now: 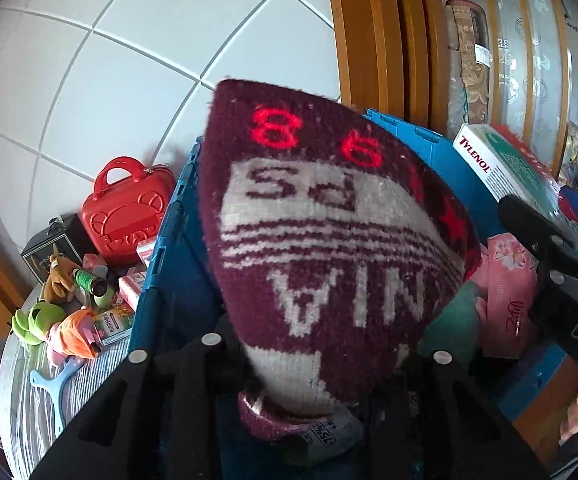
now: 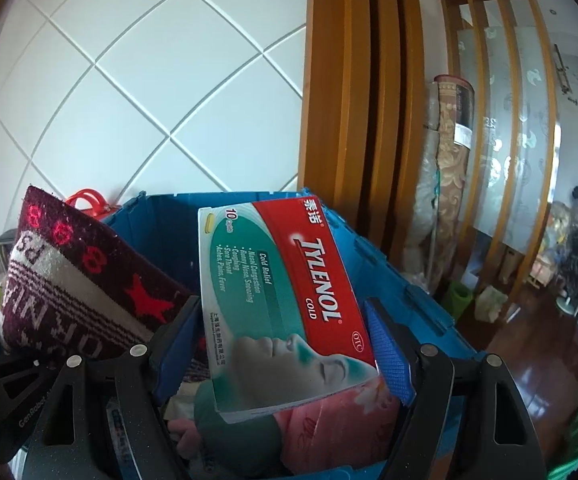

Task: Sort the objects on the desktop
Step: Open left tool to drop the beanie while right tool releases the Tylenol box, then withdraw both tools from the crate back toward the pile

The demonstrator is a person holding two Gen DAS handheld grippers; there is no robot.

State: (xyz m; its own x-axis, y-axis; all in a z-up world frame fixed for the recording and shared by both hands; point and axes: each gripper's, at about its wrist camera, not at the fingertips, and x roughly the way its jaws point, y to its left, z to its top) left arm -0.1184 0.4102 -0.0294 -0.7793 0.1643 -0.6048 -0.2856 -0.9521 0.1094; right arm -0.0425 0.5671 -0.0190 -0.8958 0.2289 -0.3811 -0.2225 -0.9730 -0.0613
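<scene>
A maroon knitted hat (image 1: pixel 329 240) with white letters and red digits stands hem-down over the blue crate (image 1: pixel 409 136). Its hem lies between the fingers of my left gripper (image 1: pixel 325 348), which stand apart on either side without visibly pinching it. In the right wrist view the hat (image 2: pixel 89 292) leans over the left wall of the crate (image 2: pixel 161 216). My right gripper (image 2: pixel 281 340) is shut on a Tylenol Cold box (image 2: pixel 289 300), blue pads (image 2: pixel 389 344) against both long edges, above the crate. The left wrist view shows that box (image 1: pixel 509 160) at the right.
Inside the crate lie a pink box (image 2: pixel 329 420) and teal cloth (image 1: pixel 457 320). Left of the crate, a striped tabletop carries a red toy case (image 1: pixel 125 208), plush toys (image 1: pixel 37 320), a small bottle (image 1: pixel 89 280) and small boxes. A wooden door frame (image 2: pixel 349 120) rises behind the crate.
</scene>
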